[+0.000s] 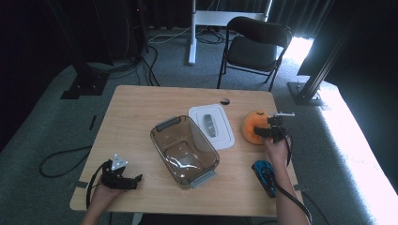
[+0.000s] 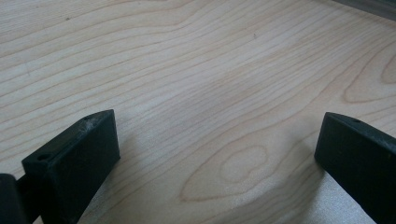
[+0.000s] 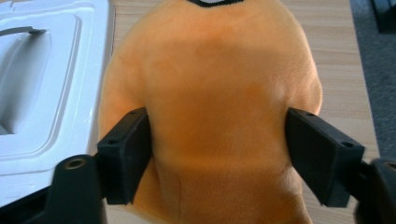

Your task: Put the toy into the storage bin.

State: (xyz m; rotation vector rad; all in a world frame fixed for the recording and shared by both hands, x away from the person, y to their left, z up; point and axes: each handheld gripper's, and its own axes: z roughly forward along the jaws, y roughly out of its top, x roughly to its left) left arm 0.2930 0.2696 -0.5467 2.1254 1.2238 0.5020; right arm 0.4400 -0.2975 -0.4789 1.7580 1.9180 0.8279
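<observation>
A: Item one: plush (image 1: 254, 126), orange, soft, right of centre in the high view, on the table (image 1: 141, 105) just right of the white lid (image 1: 225, 136).

B: Grip status?

A: Right gripper (image 1: 272, 130) sits at the plush's right side in that view. In the right gripper view the plush (image 3: 210, 107) bulges between the two jaws, which press into both flanks: pinching it, set wide around the body.

B: Item two?

A: Bin (image 1: 185, 150), clear brown, lid off, centre of the high view, mouth up. Likely destination for the plush, by my reading.

B: Left gripper?

A: Left gripper (image 1: 123, 180), lower left of the high view, resting low over bare wood. In the left gripper view its jaws stand spread with nothing between them.

B: Handling notes for the step in hand?

A: Squeeze until the fabric stops yielding; a soft body slips from a shallow hold. Keep the jaws level and centred on the bulk. Lift straight up before travelling left, clearing the lid and the bin's near rim.

B: Other stock?

A: Blue tool (image 1: 264, 174), lower right, beside the right forearm; keep the cable off it.
</observation>
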